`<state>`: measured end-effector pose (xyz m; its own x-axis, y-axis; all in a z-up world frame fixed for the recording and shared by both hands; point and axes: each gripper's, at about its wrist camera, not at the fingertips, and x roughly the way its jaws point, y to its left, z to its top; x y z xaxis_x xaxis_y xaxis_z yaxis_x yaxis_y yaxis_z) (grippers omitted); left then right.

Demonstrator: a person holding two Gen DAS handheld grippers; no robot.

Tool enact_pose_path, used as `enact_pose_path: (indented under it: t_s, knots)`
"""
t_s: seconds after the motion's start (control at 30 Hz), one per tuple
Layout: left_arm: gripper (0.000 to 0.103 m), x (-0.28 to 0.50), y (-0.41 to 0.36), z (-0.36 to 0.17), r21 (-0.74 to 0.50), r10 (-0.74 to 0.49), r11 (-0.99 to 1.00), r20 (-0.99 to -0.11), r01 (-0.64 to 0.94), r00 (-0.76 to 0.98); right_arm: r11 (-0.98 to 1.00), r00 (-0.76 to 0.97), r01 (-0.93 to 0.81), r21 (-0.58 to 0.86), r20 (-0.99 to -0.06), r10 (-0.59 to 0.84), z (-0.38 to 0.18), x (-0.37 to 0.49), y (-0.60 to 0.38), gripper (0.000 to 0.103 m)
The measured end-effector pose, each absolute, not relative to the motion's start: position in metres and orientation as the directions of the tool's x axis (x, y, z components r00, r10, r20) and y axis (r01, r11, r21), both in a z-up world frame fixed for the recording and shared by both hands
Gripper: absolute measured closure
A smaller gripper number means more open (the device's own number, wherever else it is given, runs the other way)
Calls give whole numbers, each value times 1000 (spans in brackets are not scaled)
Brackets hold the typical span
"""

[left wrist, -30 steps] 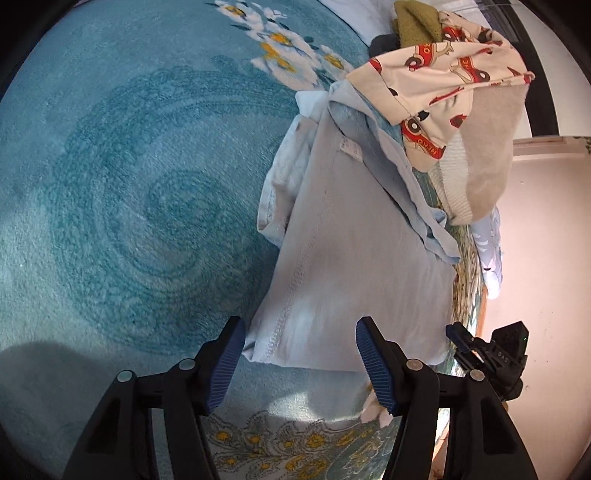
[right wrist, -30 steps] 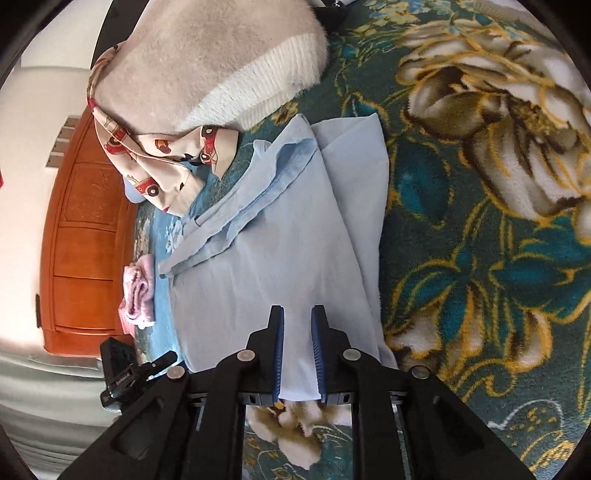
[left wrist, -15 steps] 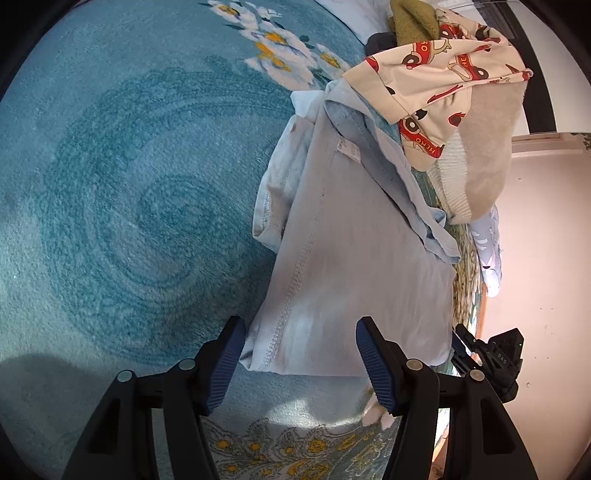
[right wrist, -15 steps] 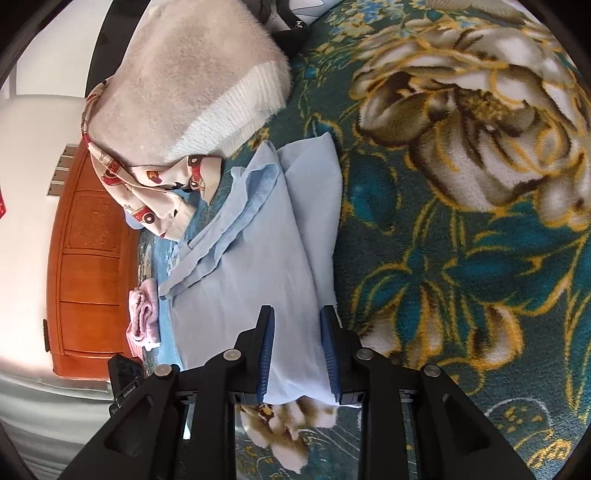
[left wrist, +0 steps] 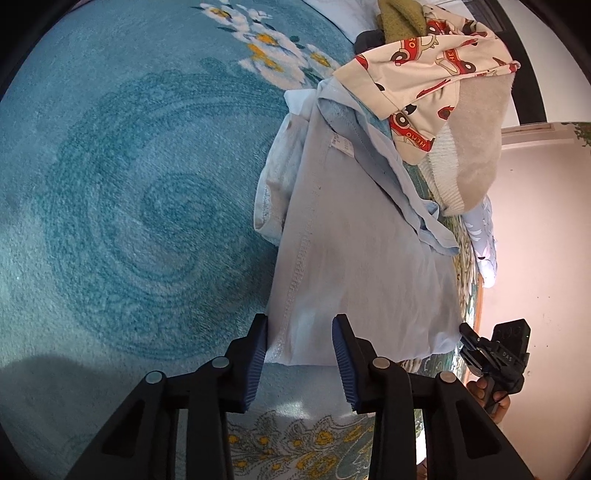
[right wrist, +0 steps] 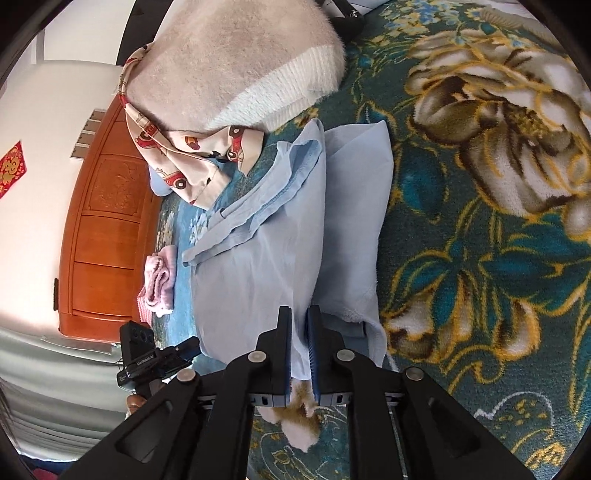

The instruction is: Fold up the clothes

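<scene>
A light blue garment (left wrist: 362,266) lies partly folded on the blanket, with one side folded over its middle (right wrist: 258,266). My left gripper (left wrist: 299,350) is at its near hem corner. Its jaws are closing with the stitched hem between them, and the pads do not squeeze the cloth. My right gripper (right wrist: 299,347) is at the garment's near edge on the other side. Its jaws are closing to a narrow gap and pinch a fold of the blue cloth. Each wrist view shows the other gripper at its edge: the right one (left wrist: 495,354) and the left one (right wrist: 162,358).
A pile lies past the garment's far end: a beige fuzzy sweater (right wrist: 236,62), a cream car-print piece (left wrist: 424,74) and an olive item (left wrist: 400,16). A pink cloth (right wrist: 160,280) lies by the wooden headboard (right wrist: 107,236). Teal blanket (left wrist: 129,184) spreads left, flowered blanket (right wrist: 480,184) right.
The left jaws have narrowed around the hem corner. The right jaws widened a little half a second ago, then came together on the garment's edge. Neither hand shifted much.
</scene>
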<state>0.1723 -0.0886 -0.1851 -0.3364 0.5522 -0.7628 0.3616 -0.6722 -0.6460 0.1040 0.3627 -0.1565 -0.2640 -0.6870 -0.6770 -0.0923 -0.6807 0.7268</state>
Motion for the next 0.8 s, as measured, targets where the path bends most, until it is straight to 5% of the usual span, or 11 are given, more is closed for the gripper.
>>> enact_pose_path:
  t_s: [0.3, 0.37, 0.43, 0.57, 0.7, 0.8]
  knots:
    - [66, 167, -87, -185, -635, 539, -683, -771, 360, -339, -705, -229, -116, 700, -710, -666, -172, 82, 347, 89]
    - [88, 168, -88, -184, -625, 526, -694, -779, 357, -341, -722, -223, -116, 682, -726, -651, -173, 83, 345, 91]
    - [99, 169, -89, -182, -613, 513, -708, -787, 351, -342, -718, -232, -109, 688, -720, -654, -171, 86, 346, 98]
    - [99, 172, -97, -164, -703, 574, -645, -705, 301, -416, -560, -359, -84, 824, -549, -755, -156, 106, 370, 100]
    - [99, 168, -98, -151, -688, 555, -672, -713, 273, -429, -560, -388, -116, 821, -556, -735, -157, 131, 391, 100]
    - [99, 164, -95, -165, -643, 534, -698, -761, 316, -368, -626, -320, -188, 757, -650, -689, -180, 135, 385, 100]
